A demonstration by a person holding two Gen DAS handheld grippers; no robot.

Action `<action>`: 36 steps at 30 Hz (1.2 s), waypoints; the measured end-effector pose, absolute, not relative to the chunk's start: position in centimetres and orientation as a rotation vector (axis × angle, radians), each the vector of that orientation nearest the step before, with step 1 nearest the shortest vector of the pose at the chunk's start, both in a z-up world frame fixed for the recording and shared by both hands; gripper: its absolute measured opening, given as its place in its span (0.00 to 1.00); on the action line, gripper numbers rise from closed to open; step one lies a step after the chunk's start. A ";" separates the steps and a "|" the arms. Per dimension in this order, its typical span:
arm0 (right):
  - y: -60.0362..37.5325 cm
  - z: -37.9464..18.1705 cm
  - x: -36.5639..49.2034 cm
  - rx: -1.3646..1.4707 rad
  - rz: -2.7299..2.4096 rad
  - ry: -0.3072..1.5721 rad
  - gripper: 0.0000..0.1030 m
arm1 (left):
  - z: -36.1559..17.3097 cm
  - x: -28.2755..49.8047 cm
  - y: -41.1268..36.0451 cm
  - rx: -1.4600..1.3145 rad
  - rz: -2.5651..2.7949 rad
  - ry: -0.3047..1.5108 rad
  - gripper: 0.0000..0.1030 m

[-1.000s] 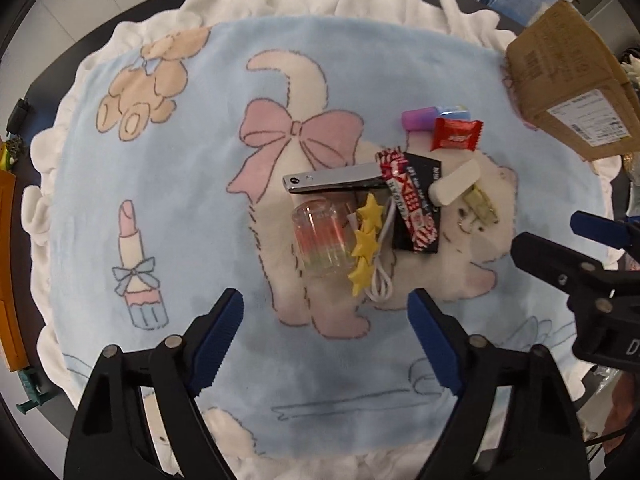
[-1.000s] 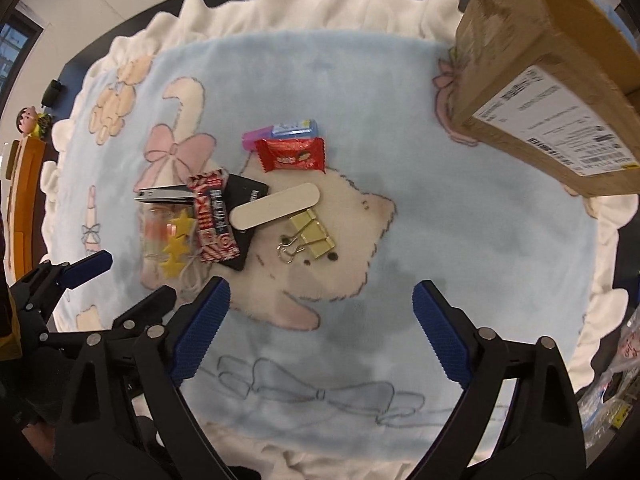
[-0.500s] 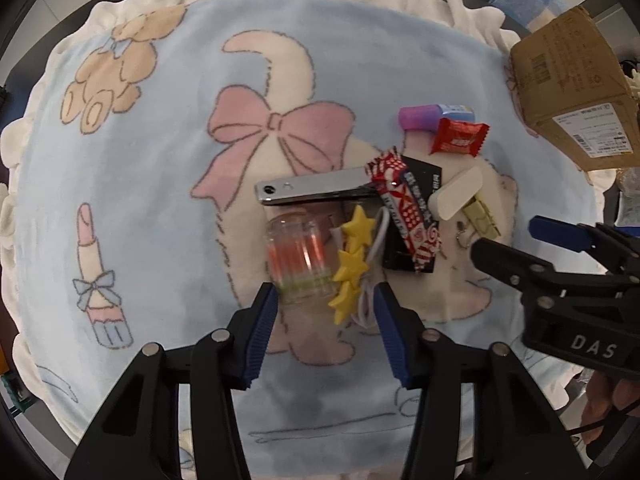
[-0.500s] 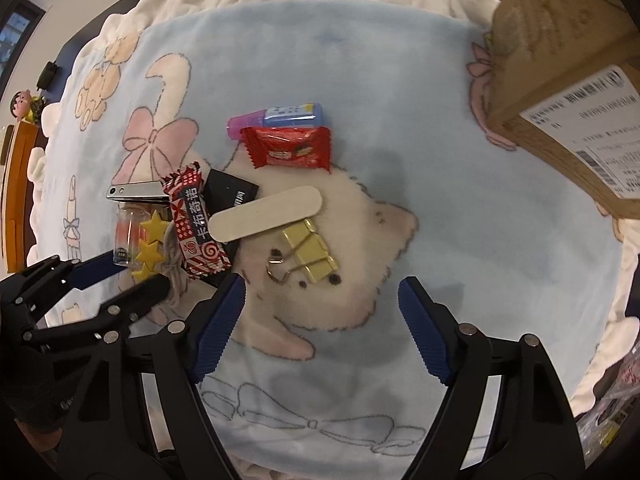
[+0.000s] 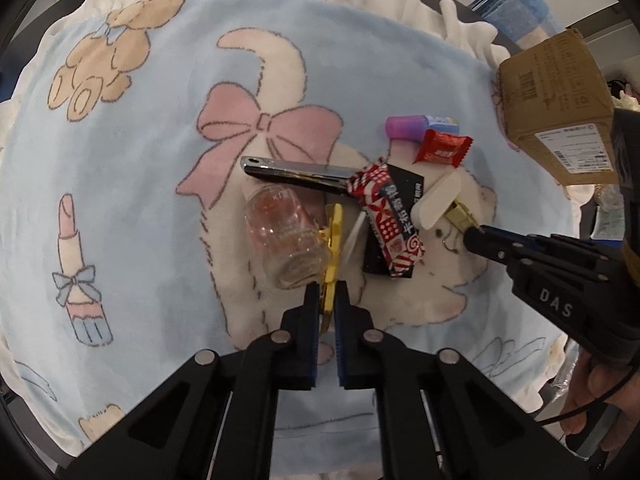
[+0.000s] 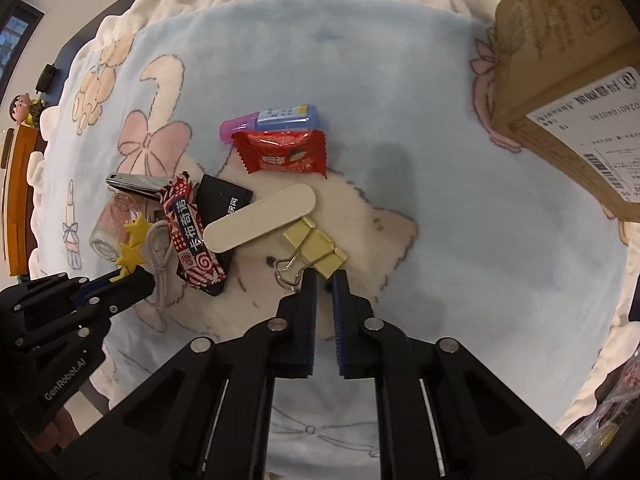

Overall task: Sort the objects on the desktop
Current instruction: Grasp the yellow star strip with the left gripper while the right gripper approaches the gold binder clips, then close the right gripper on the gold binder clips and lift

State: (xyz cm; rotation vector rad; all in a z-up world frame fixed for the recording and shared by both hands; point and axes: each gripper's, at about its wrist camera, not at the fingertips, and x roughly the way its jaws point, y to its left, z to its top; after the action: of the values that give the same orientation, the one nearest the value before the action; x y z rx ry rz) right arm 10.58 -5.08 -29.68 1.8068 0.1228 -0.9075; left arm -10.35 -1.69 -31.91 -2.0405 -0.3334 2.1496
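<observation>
A pale blue cartoon blanket (image 5: 132,184) covers the tabletop almost to its edges, and a cardboard box (image 5: 556,104) sits at its far right corner (likely the bin for sorted items, though nothing shows that for sure). The jumble to be sorted lies near the blanket's middle: a small glass jar (image 5: 286,236) on its side, a nail clipper (image 5: 296,169), a striped candy wrapper (image 5: 390,226) across a black card (image 6: 222,200), a nail file (image 6: 260,222), a red sweet (image 6: 282,154) and a purple-capped tube (image 6: 270,120). The left gripper (image 5: 327,300) is pinched narrow on the near end of the yellow star clip (image 5: 334,240), which lies just beside the jar. The right gripper (image 6: 324,280) is likewise nearly closed at the yellow binder clips (image 6: 316,250); whether it truly grips them cannot be told. Both seem poised to lift small pieces from the pile's near edge first.
</observation>
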 end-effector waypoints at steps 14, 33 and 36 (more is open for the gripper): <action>-3.6 -28.3 8.7 1.837 -0.892 0.011 0.02 | -28.0 -10.0 -3.5 -1.998 2.182 -0.366 0.06; -5.2 -28.2 9.3 1.740 -0.942 0.142 0.46 | -28.9 -9.9 -3.9 -2.029 2.185 -0.388 0.06; -6.1 -28.6 9.9 1.721 -0.937 0.188 0.27 | -29.2 -10.0 -4.1 -2.042 2.181 -0.399 0.06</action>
State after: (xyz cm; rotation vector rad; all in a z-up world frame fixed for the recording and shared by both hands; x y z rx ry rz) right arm 9.94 -6.13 -28.57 1.7213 0.1879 -0.9371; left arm -9.95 -4.14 -29.24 -2.0423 -0.3985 2.1806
